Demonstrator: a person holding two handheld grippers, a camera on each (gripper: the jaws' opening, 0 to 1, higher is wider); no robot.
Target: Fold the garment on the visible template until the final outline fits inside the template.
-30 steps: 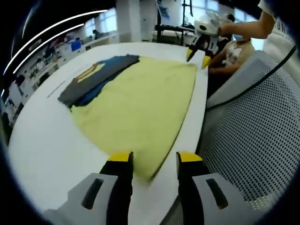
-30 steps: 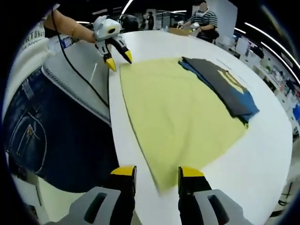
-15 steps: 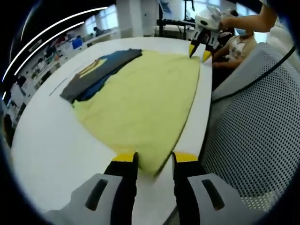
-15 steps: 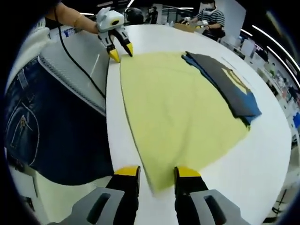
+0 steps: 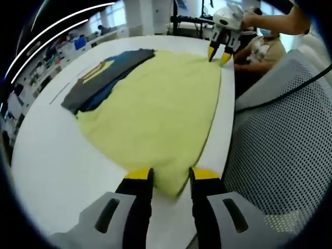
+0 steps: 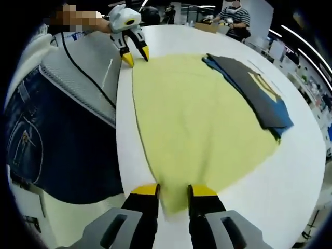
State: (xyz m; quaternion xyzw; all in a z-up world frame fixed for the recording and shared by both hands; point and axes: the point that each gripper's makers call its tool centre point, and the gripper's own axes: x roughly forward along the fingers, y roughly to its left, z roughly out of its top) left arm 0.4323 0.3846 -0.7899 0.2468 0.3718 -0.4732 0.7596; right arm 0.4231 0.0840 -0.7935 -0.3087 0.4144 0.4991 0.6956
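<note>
yellow garment (image 5: 155,111), near corner hidden between left gripper (image 5: 168,175) jaws

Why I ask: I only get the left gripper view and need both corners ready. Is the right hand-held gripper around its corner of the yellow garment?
Observer: Yes. In the right gripper view the right hand-held gripper has its jaws apart, one on each side of the near corner of the yellow garment.
Operator: Is anyone else at that table?
Observer: A person in a striped top is at the far end of the table.
</note>
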